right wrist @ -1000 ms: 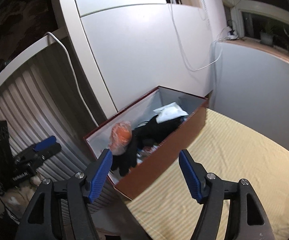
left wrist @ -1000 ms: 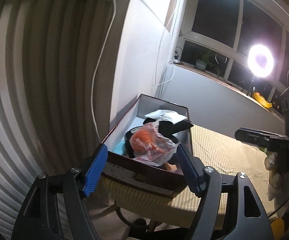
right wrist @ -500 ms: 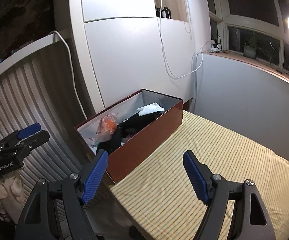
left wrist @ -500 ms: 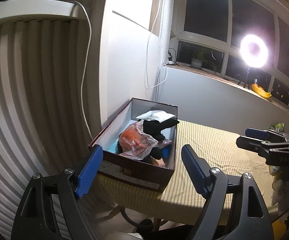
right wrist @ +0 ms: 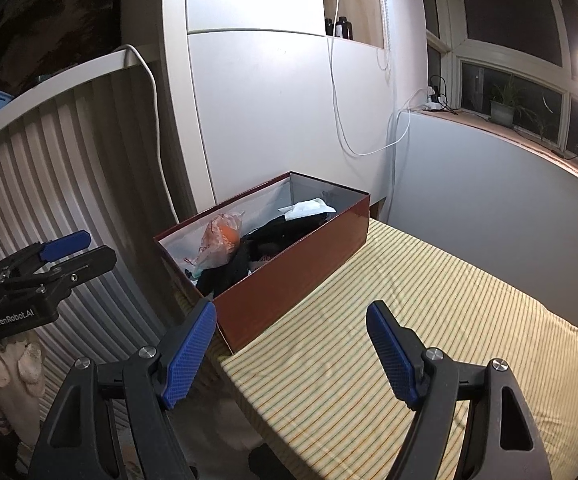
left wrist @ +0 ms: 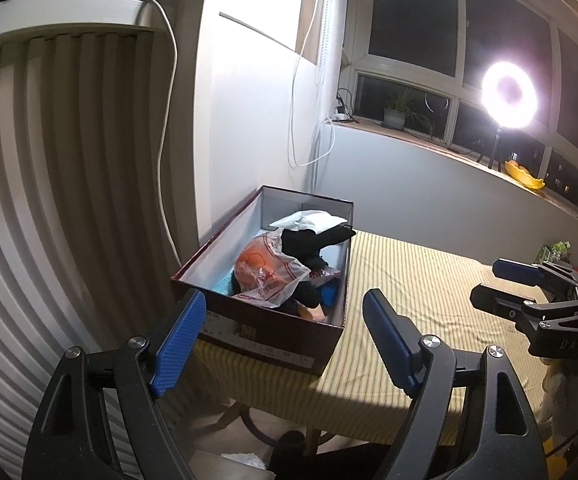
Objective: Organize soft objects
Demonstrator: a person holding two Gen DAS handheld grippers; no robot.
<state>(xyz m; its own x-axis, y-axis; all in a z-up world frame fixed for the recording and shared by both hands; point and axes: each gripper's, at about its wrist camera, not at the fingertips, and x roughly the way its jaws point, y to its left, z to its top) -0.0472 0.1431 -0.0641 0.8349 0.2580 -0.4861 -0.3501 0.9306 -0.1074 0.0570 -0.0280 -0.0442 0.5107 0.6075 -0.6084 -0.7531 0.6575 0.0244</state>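
A dark red cardboard box stands at the table's left corner, also in the right wrist view. Inside lie an orange item in a clear plastic bag, black cloth and a white cloth. My left gripper is open and empty, held back from the box's near end. My right gripper is open and empty, off the table's near edge; it shows at the right of the left wrist view.
The table carries a yellow striped cloth. A ribbed radiator panel and white wall stand left of the box. A ring light and potted plant are on the window sill. White cables hang on the wall.
Both grippers have drawn back and away from the box, so it looks smaller and more of the table shows. Both stay open and empty.
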